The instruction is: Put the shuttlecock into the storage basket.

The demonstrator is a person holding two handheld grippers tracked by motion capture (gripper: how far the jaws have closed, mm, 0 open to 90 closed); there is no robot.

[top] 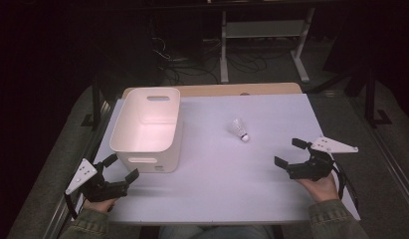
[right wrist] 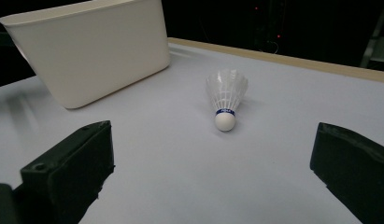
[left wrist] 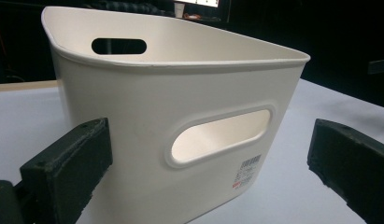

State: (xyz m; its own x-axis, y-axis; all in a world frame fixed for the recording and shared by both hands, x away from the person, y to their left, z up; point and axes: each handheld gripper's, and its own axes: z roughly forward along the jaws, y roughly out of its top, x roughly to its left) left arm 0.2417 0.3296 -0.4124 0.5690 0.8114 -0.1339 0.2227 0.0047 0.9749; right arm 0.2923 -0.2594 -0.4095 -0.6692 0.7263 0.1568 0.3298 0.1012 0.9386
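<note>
A white shuttlecock (top: 239, 129) lies on its side on the pale table (top: 242, 169), right of centre, its cork tip toward me. A white plastic bin (top: 147, 127) with handle slots stands at the left. My left gripper (top: 121, 169) is open near the table's front left corner, just short of the bin's near wall. The bin (left wrist: 180, 116) looms close between its jaws. My right gripper (top: 287, 153) is open at the right, a short way from the shuttlecock (right wrist: 225, 99), which lies ahead between its jaws with the bin (right wrist: 91, 51) beyond at the left.
A wooden strip (top: 232, 89) runs along the table's far edge. Beyond it are a dark floor with cables and a white desk frame (top: 264, 40). Bare table lies between the bin and the shuttlecock.
</note>
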